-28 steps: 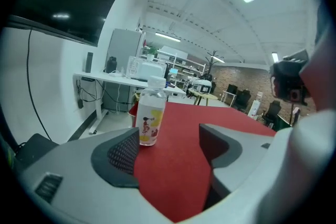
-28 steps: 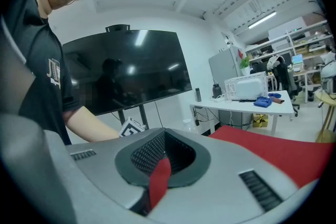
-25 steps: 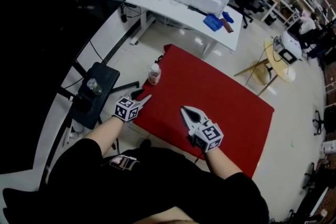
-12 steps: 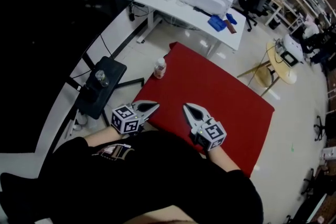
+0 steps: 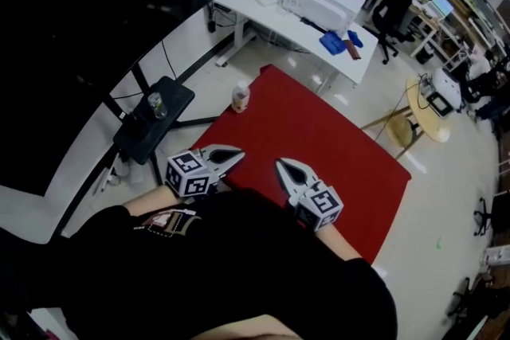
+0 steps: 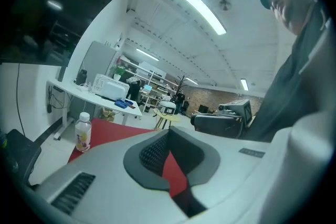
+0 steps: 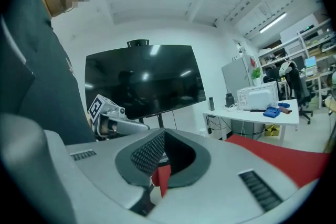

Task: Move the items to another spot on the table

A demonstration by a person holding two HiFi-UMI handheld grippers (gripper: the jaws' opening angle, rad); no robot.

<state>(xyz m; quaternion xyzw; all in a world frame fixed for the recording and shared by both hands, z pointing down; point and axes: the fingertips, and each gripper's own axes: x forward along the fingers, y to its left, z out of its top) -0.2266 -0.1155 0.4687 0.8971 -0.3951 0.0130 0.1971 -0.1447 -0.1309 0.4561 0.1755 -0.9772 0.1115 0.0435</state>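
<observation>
A small bottle [image 5: 239, 97] with a white cap and pale label stands upright on the far left corner of the red table [image 5: 335, 147]. It also shows in the left gripper view, bottle [image 6: 82, 131] at the left. My left gripper [image 5: 233, 156] is shut and empty at the table's near left edge, well short of the bottle. My right gripper [image 5: 284, 167] hovers beside it over the near edge, also shut with nothing held. The left gripper view shows its own jaws [image 6: 169, 153] together, the right gripper view likewise [image 7: 161, 161].
A white desk [image 5: 263, 16] with a white box [image 5: 323, 0] and blue items stands beyond the table. A black stand [image 5: 151, 123] with a can is at the left, a round wooden table [image 5: 422, 103] at the right. A large dark screen [image 7: 144, 78] faces the right gripper.
The left gripper's jaws, slightly apart a second ago, have come together. Both grippers have drawn back toward the near edge. The bottle has not moved.
</observation>
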